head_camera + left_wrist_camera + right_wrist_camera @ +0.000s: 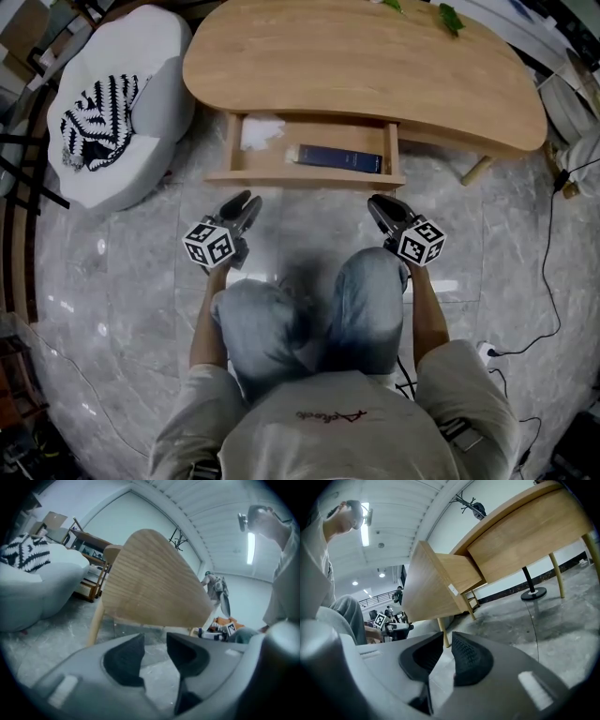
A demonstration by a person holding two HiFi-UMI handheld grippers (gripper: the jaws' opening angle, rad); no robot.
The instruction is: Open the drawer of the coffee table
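Observation:
The oval wooden coffee table (356, 66) has its drawer (309, 176) pulled out toward me. Inside the drawer lie a dark blue book (339, 157) and a crumpled white thing (261, 131). My left gripper (246, 202) hangs just in front of the drawer's left corner, jaws apart with nothing between them (155, 641). My right gripper (375, 203) sits off the drawer's right corner, jaws a narrow gap apart and empty (447, 637). Neither touches the drawer front (154, 588), which the right gripper view shows from its end (426, 588).
A white beanbag seat (122, 103) with a black-and-white striped cushion (98, 117) stands left of the table. Cables (553, 281) and a power strip (487, 353) lie on the marble floor at right. The person's knees (309, 319) are just behind both grippers.

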